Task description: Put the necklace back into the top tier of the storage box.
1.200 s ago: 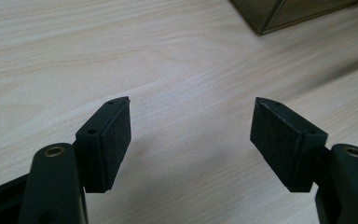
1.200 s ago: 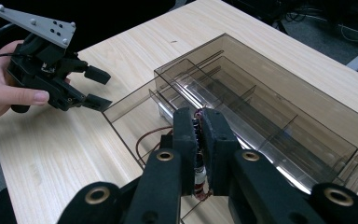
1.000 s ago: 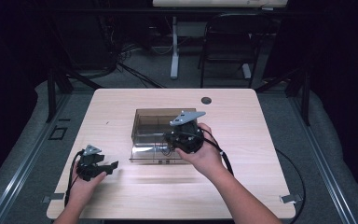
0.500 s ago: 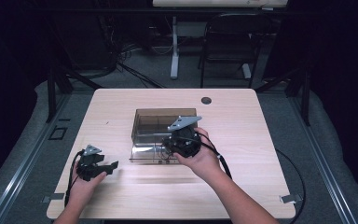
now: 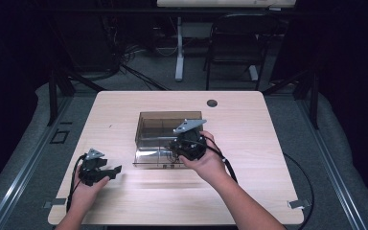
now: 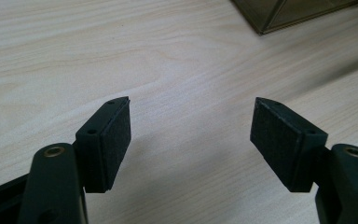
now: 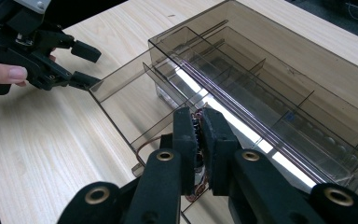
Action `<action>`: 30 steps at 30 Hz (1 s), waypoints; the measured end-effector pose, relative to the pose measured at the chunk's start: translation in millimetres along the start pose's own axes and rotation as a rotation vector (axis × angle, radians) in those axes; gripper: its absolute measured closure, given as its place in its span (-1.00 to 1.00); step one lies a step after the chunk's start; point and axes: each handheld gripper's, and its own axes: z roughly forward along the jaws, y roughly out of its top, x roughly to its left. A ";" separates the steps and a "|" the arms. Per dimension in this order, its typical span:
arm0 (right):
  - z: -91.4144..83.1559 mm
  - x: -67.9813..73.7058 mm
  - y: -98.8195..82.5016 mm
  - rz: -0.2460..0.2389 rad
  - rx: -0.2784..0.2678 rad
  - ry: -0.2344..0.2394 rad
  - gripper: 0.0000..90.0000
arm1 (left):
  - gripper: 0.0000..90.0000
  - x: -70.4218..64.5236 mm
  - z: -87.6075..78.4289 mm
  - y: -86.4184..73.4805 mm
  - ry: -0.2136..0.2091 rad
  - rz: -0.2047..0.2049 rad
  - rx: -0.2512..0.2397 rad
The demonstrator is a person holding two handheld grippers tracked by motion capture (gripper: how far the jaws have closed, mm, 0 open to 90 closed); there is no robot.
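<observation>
A smoky see-through box [image 5: 168,120] stands mid-table with its divided drawer [image 5: 146,158] pulled out toward me. My right gripper [image 5: 174,149] hangs over the drawer's right end. In the right gripper view its jaws [image 7: 198,117] are shut on a small part with thin reddish wires [image 7: 196,140], just above a drawer compartment [image 7: 135,102] in front of the box [image 7: 270,60]. My left gripper [image 5: 115,171] rests on the table at the front left, open, nothing between its pads [image 6: 191,119]. It also appears as the far gripper [image 7: 81,65] in the right gripper view.
The box's corner [image 6: 279,11] lies beyond the left gripper. A dark round cable hole [image 5: 212,103] sits at the table's far right. Bare wood [image 5: 278,158] stretches right of the box. Cables trail from both grippers toward the front edge.
The right gripper has edged slightly toward me over the drawer, still shut. The left gripper has stayed where it was.
</observation>
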 end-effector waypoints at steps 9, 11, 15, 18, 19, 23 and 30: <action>7.8 2.2 -0.5 -0.015 0.013 0.002 0.89 | -0.35 0.0 0.1 0.0 0.000 0.001 0.000; 9.2 3.4 -0.7 -0.012 0.017 0.004 0.89 | -0.35 0.1 0.1 0.0 -0.001 0.003 0.001; 12.2 5.2 -1.6 -0.011 0.018 0.009 0.89 | -0.35 -0.1 0.1 0.0 -0.001 0.004 0.001; 14.5 5.7 -3.2 -0.012 0.025 0.011 0.89 | -0.35 0.0 0.1 0.0 -0.001 0.003 0.000; 16.1 6.7 -4.3 -0.011 0.027 0.015 0.89 | -0.35 0.0 0.1 0.0 0.000 0.003 0.000; 17.4 8.1 -4.8 -0.012 0.031 0.023 0.89 | -0.35 -0.3 0.3 0.0 0.000 0.003 0.001; 22.1 9.7 -6.8 -0.015 0.036 0.028 0.88 | -0.35 -0.2 0.2 0.0 0.000 0.003 0.001</action>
